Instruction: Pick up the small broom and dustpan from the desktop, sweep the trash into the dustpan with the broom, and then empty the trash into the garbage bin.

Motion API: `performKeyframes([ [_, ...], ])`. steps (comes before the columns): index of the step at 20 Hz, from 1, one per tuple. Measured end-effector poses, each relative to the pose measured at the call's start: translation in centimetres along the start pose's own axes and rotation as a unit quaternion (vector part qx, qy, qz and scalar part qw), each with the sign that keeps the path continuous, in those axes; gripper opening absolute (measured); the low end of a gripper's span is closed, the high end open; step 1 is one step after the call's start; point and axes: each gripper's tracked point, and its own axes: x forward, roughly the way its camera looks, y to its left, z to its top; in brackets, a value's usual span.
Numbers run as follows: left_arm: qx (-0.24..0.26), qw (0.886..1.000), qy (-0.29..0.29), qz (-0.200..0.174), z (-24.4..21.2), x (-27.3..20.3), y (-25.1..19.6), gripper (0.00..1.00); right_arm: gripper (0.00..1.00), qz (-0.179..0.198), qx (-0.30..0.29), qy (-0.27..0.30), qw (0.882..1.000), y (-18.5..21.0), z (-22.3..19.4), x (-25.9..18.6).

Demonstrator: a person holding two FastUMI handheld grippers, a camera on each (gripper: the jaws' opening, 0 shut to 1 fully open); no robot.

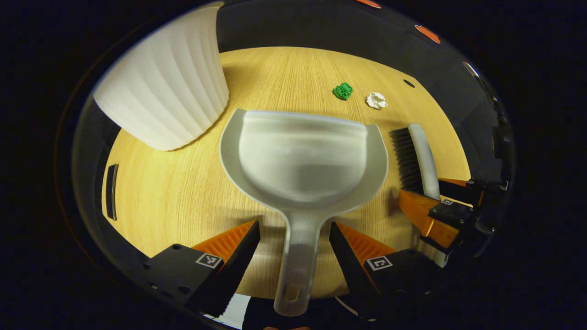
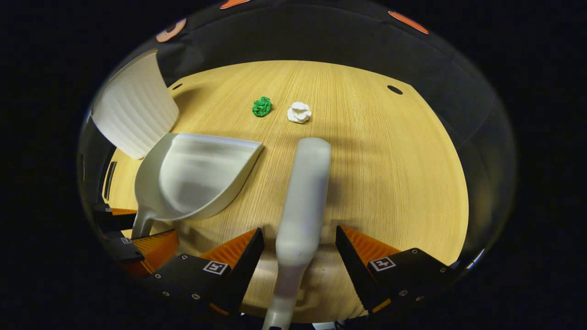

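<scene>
Presently, one white ribbed garbage bin point(image 1: 163, 87) stands at the far left of the wooden desktop point(image 1: 174, 192), just beside the pan of the dustpan.

One pale grey dustpan point(image 1: 305, 153) lies flat next to it, mouth facing away, its handle running back between the fingers of the left gripper point(image 1: 294, 245). That gripper stands wide, one finger on either side of the handle with a gap on both sides; neither finger presses on it.

Two pieces of trash lie farther out on the desktop, near each other and well apart from the dustpan: one green crumpled scrap point(image 1: 343, 90) and, to its right, one white paper ball point(image 1: 376, 100).

One small broom point(image 1: 418, 158) lies to the right of the dustpan, its dark bristles turned toward the pan. In the right gripper view its white handle runs back between the fingers of the right gripper point(image 2: 299, 250), which is likewise spread wide, both fingers clear of the handle.

Two small dark holes are set in the desktop's far edge.
</scene>
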Motion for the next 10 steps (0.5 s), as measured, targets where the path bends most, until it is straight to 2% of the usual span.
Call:
performKeyframes([
  [3,0.011,1.0,0.025,-0.006,0.3,1.3,-0.3,0.81,0.96,0.001,0.009,0.007,1.0,0.5,0.4,0.8],
  [4,0.014,0.999,0.032,-0.009,0.3,1.6,-0.4,0.69,0.96,-0.002,0.014,0.011,1.0,0.6,0.6,0.9],
  [5,0.018,0.999,0.043,-0.014,0.2,1.7,-0.5,0.62,0.92,-0.003,0.017,0.012,1.0,0.6,0.6,0.6],
  [6,0.017,0.998,0.054,-0.016,0.1,2.0,-0.6,0.48,0.87,-0.004,0.017,0.018,1.0,0.7,0.4,1.2],
  [8,0.04,0.997,0.063,-0.015,0.1,1.9,-0.7,0.38,0.63,-0.008,0.028,0.026,0.999,0.6,0.2,1.1],
  [10,0.056,0.996,0.065,-0.021,0.6,1.8,-0.8,0.37,0.41,-0.006,0.03,0.034,0.999,0.7,0.3,1.1],
])
